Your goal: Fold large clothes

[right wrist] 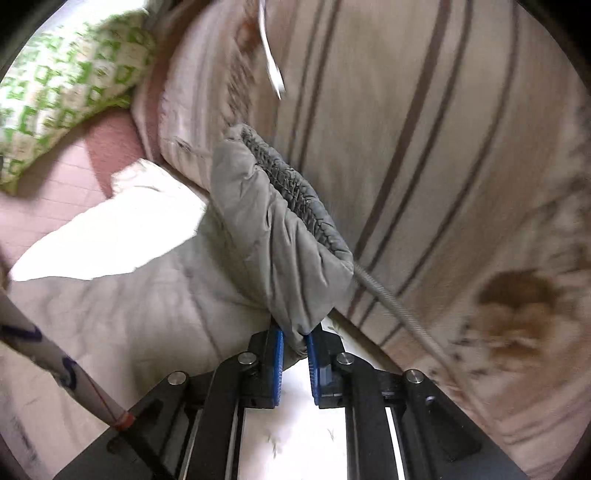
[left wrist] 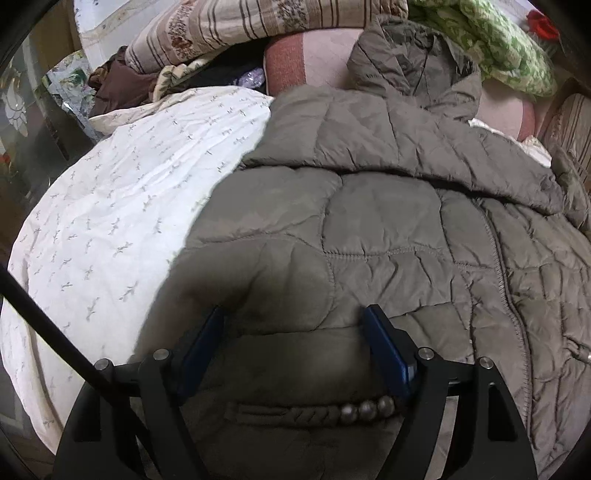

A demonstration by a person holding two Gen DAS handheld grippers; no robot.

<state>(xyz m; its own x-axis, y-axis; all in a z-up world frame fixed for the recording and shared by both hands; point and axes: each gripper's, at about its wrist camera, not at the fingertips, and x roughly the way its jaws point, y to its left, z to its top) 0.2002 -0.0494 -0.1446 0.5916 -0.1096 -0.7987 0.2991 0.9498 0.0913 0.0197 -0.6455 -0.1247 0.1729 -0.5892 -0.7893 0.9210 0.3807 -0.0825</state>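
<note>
**A:** What takes up the most room?

**B:** A bed under a white sheet printed with small grey sprigs. Spread over it is the big grey-brown quilted jacket, filling most of the left wrist view. Its hood end points toward the far side, where striped bedding and a green-and-white patterned cushion are piled.

**A:** Any boxes or baskets holding things?

**B:** None that I can make out. Everything lies loose on the bed.

**A:** And the left gripper?

**B:** Its blue fingers stand wide apart, straddling a puffy fold of the jacket near the hem. The padding bulges between them, but I see no pinch; they look released. A braided trim with three round studs sits just below.

**A:** The right gripper?

**B:** Clenched on the jacket's sleeve. The fabric is squeezed between the two blue fingers, and the elastic gathered cuff stands up beyond them, in front of a striped beige duvet. That view is blurred.

**A:** Anything smaller?

**B:** A thin grey cord trails from the cuff toward the lower right.
</note>
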